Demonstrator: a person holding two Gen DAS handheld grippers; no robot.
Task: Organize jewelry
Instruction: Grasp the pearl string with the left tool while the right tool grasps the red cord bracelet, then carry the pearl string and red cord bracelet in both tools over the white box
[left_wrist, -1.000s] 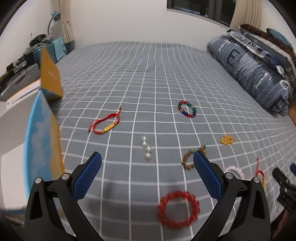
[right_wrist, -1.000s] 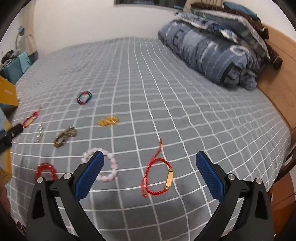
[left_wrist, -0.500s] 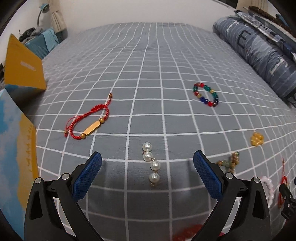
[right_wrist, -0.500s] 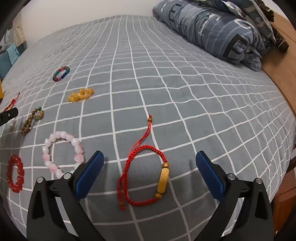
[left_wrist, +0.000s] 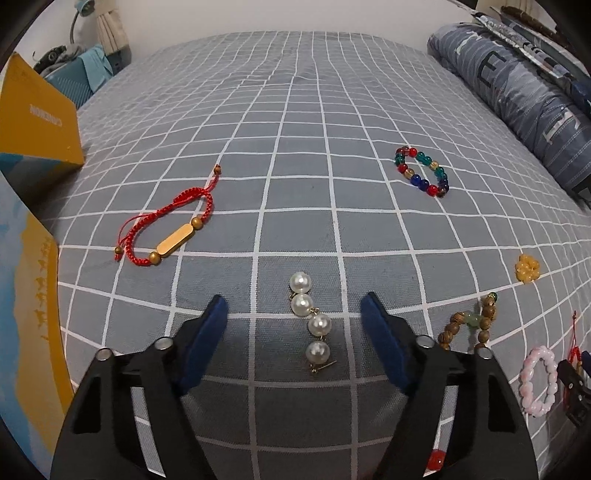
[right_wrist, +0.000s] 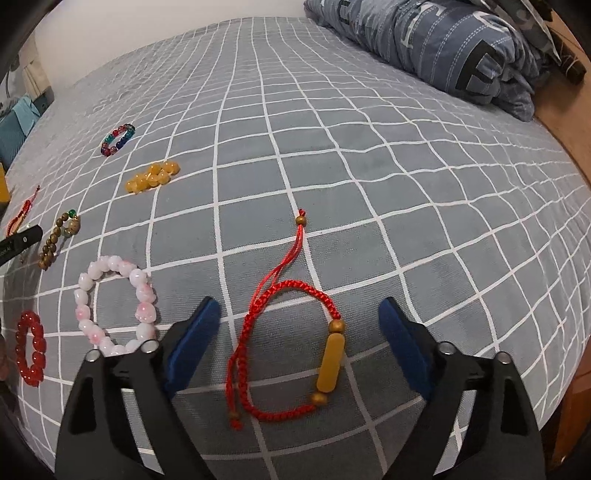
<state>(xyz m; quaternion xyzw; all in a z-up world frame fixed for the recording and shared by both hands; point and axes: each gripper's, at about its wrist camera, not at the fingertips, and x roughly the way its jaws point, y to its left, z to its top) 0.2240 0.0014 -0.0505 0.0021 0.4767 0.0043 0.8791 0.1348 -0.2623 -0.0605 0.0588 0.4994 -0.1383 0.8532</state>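
A bed (left_wrist: 295, 122) fills nearly the whole scene, covered by a grey sheet with a white grid of lines. A rolled blue-grey quilt (left_wrist: 517, 92) with large letters lies along its right side, with a wooden bed frame (right_wrist: 561, 122) beside it in the right wrist view. Behind the bed stands a plain white wall (left_wrist: 277, 14). At the far left corner hang a beige curtain (left_wrist: 110, 26) and a desk lamp (left_wrist: 79, 11), above cluttered teal storage (left_wrist: 79, 79).
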